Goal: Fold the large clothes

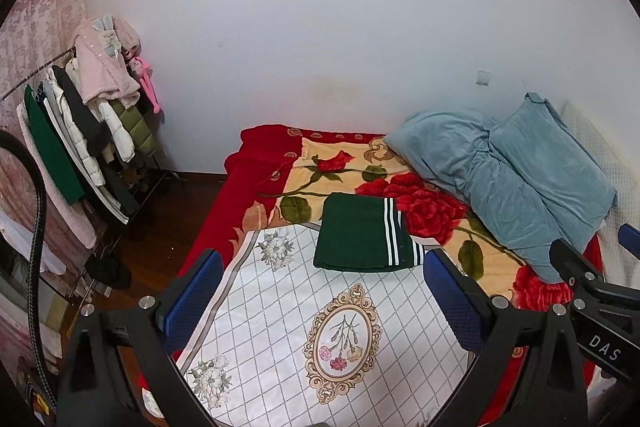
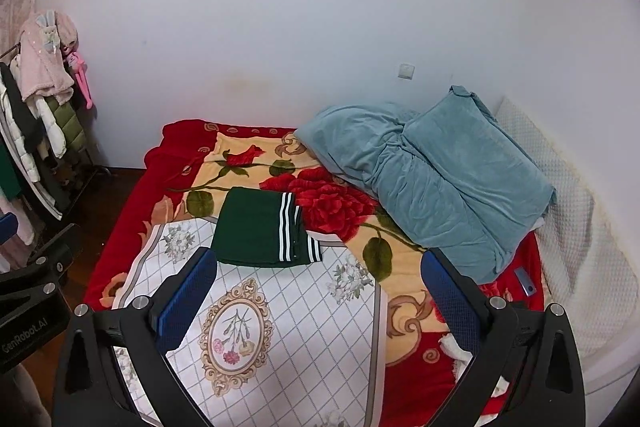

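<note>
Holding left hand-held gripper (image 1: 320, 291) and right hand-held gripper (image 2: 318, 287) released, grasping nothing. Folded dark green white-striped garment (image 1: 362, 235) lying mid-bed, overlapping far edge of white quilted floral mat (image 1: 304, 327). Risking clumsy grab undoing folds, soft layers sliding apart.

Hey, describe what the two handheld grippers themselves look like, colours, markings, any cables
Both are matte black frames with triangular cut-outs and round silver bolts. Each finger carries a blue textured pad. The left gripper has a black braided cable looping beside it, and its body reads "GenRobot.AI" in the right wrist view. The right gripper shows white "DAS" lettering in the left wrist view. No sleeves or hands visible.
</note>
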A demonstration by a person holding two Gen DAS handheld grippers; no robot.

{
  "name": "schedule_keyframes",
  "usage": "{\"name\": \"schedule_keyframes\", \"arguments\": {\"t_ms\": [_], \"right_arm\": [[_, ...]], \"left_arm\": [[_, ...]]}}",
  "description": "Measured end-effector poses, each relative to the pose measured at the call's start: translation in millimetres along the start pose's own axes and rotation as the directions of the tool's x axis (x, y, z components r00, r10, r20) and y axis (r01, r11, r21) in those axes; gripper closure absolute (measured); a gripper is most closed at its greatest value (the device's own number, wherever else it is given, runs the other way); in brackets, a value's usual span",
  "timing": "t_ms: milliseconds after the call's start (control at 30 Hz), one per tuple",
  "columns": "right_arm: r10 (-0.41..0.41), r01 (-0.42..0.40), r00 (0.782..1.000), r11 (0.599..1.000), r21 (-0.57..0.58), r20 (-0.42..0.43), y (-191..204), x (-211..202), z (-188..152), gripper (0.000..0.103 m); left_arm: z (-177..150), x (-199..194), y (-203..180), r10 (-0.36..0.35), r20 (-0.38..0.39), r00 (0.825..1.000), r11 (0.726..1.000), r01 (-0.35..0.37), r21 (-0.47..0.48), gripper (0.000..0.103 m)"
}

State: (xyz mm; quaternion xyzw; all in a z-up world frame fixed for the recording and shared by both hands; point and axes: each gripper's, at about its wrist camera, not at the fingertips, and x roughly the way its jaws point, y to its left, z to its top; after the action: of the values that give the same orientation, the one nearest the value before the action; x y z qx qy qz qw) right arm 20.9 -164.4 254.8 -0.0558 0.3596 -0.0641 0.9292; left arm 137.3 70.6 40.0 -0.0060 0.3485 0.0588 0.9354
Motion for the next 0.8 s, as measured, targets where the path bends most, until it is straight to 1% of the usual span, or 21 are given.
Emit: {"name": "schedule_keyframes", "arguments": {"t_ms": [800], "right_arm": [[-0.003, 0.003, 1.000, 1.000, 0.001, 0.000, 2.0, -0.3, -2.1, 0.000]], "left_arm": [[1.8, 1.2, 0.5, -0.003, -0.005, 1.000, 1.000, 0.003, 0.001, 0.001]]}}
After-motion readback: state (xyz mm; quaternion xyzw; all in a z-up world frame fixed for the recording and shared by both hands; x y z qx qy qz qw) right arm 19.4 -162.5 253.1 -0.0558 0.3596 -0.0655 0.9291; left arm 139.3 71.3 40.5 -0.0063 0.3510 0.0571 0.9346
